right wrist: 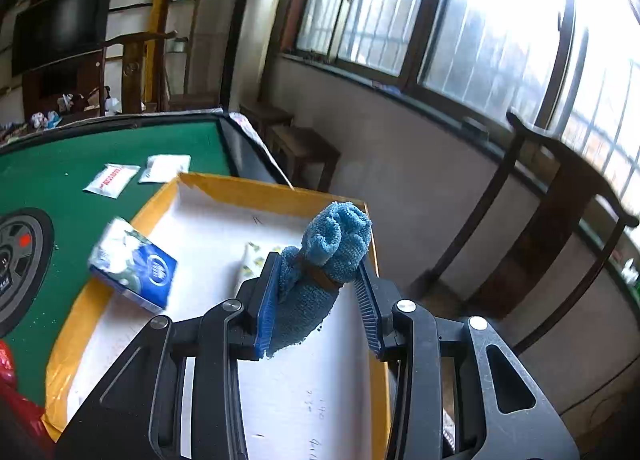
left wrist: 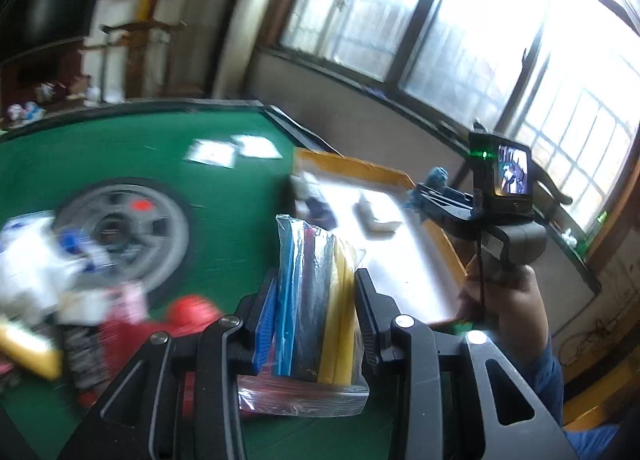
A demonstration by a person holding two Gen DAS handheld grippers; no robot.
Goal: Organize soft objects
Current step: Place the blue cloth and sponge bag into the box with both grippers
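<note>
Your left gripper (left wrist: 316, 292) clamps a clear zip bag of coloured cloths (left wrist: 316, 300), held above the green mahjong table (left wrist: 224, 220). Your right gripper (right wrist: 320, 292) pinches a rolled blue towel (right wrist: 332, 256) over the yellow-rimmed cardboard tray (right wrist: 256, 190); blue tissue pack (right wrist: 134, 264) tilted on the tray's left edge.

Tray (right wrist: 256, 190) floor mostly bare; tissue pack (right wrist: 134, 264) blocks its left rim.

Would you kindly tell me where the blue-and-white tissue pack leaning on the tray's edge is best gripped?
Grip the blue-and-white tissue pack across its narrow thickness, coming from above. It lies tilted over the yellow-rimmed tray's left rim, so its broad faces look too wide for the jaws.
</note>
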